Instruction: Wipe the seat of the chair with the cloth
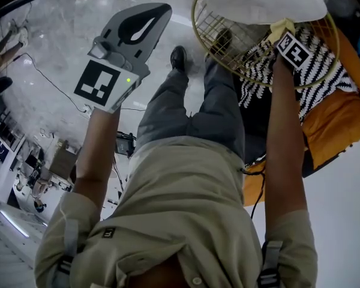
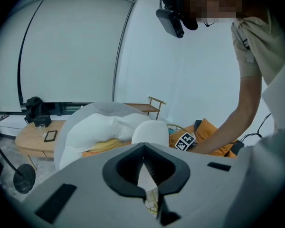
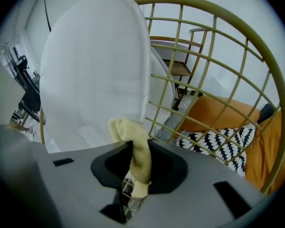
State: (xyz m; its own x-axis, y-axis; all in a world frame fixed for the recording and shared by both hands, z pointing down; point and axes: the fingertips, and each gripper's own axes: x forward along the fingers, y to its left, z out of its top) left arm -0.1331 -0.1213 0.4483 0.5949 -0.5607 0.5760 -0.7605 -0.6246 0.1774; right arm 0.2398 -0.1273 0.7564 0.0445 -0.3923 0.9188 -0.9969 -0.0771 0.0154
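One limp yellow cloth (image 3: 137, 151), round wire chair (image 3: 95, 65)

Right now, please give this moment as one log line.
right gripper: shut on cloth | cloth: near chair cushion | left gripper: shut, empty

**Bright, soft light; strong fisheye**

Even, diffuse light fills every view, and shadows are faint. The glossy floor (image 1: 66, 35) shows glare, and the white chair (image 3: 95, 61) nearly washes out. Both gripper views curve and blacken at the corners, with a soft near foreground.

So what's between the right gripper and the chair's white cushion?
Only the yellow cloth, clamped in the right gripper and bunched toward the cushion, as the right gripper view shows.
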